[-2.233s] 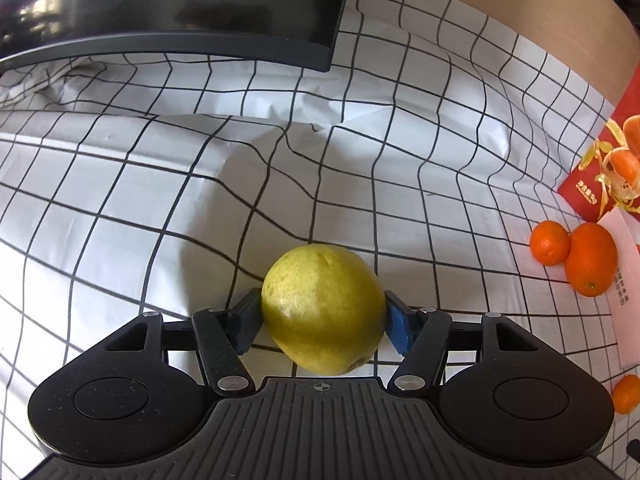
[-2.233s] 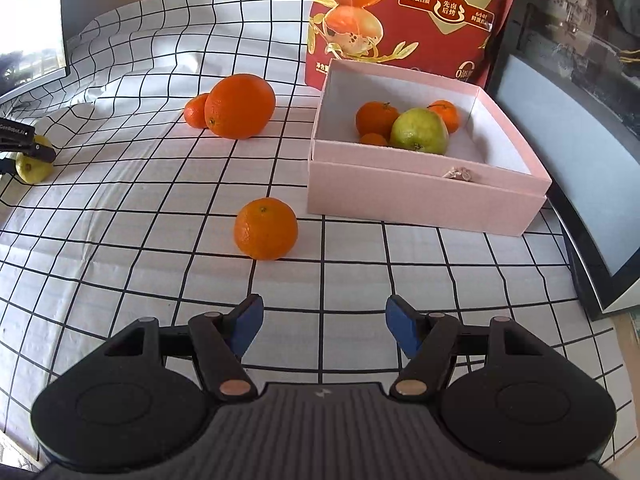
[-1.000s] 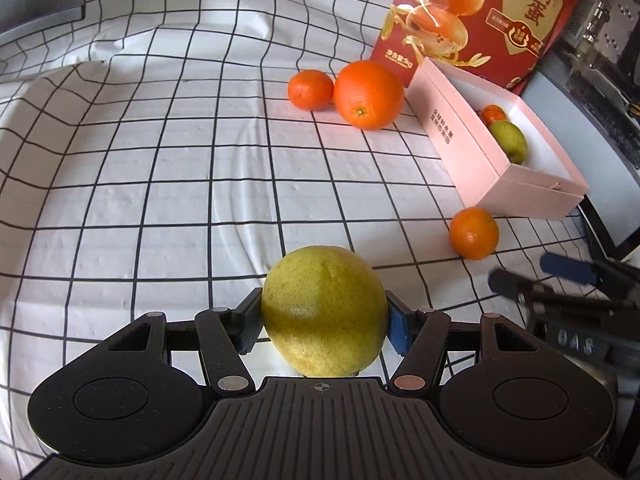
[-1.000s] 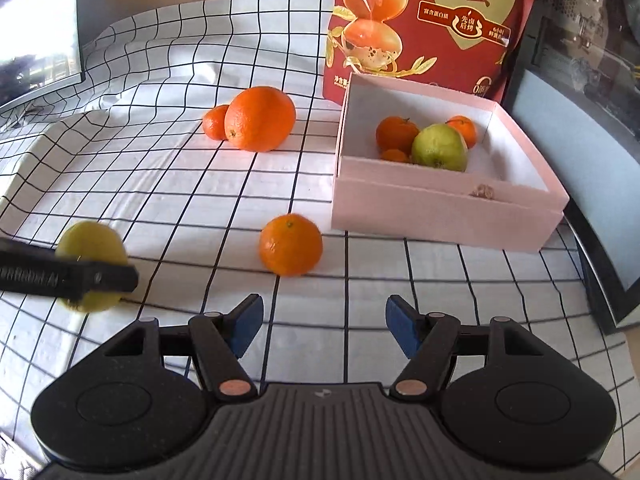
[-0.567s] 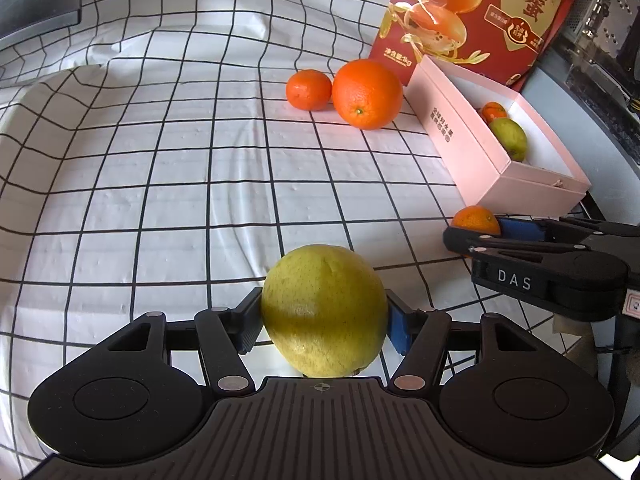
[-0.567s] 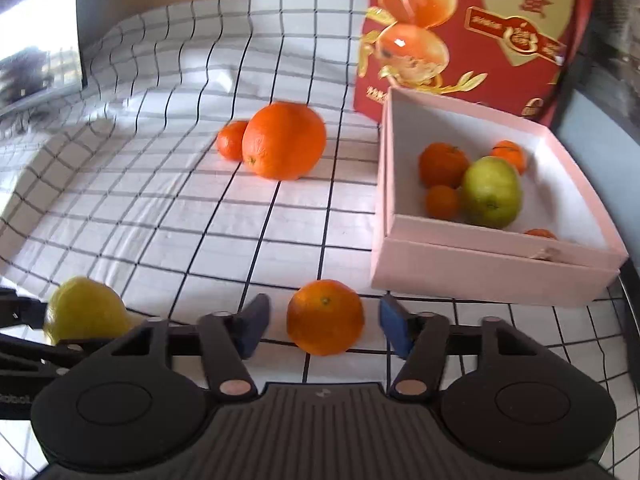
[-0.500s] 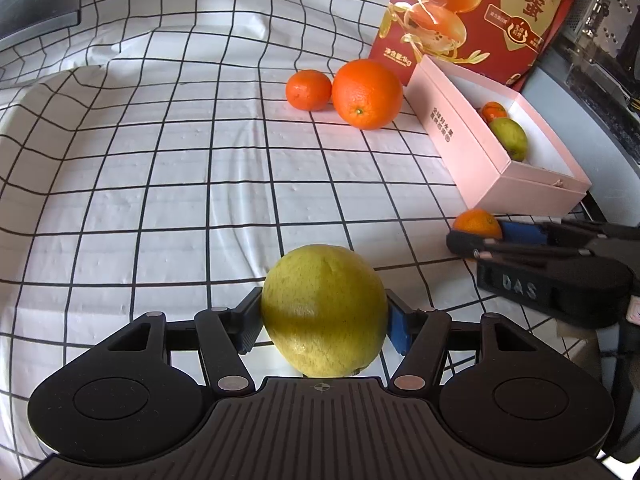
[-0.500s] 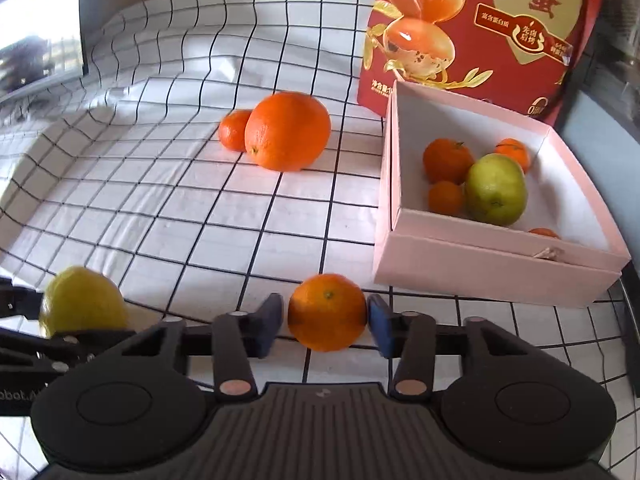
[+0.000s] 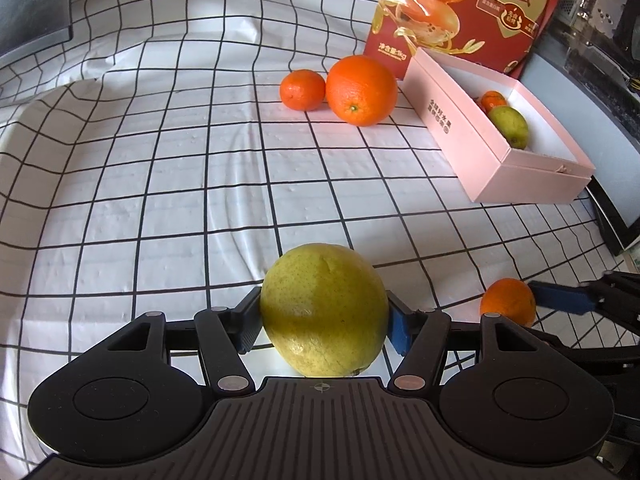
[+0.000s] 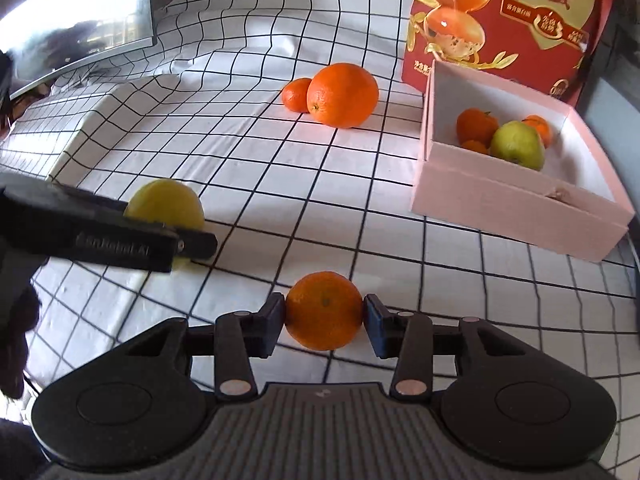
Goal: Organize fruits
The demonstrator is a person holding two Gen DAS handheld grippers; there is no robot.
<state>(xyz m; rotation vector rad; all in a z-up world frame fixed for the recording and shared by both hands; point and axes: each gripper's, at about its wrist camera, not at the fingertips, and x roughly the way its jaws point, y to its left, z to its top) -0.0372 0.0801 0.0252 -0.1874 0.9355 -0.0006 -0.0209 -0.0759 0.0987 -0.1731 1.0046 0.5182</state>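
Note:
My left gripper (image 9: 324, 322) is shut on a yellow-green pear (image 9: 324, 308) and holds it over the checked cloth. My right gripper (image 10: 324, 322) is shut on a small mandarin (image 10: 323, 310), held just off the cloth; it also shows in the left wrist view (image 9: 507, 301). The pear also shows in the right wrist view (image 10: 166, 202), behind the left gripper's finger. The pink box (image 10: 516, 208) at the right holds a green pear (image 10: 518, 145) and several small mandarins. A big orange (image 10: 342, 94) and a small mandarin (image 10: 295, 94) lie on the cloth beyond.
A red printed bag (image 10: 508, 20) stands behind the pink box. A dark monitor (image 10: 76, 20) is at the far left. A dark framed panel (image 9: 592, 128) borders the right side. The cloth (image 9: 160, 180) rises in a fold at the left.
My right gripper closed on the small mandarin and lifted it slightly. My left gripper, still holding the pear, moved forward toward the box.

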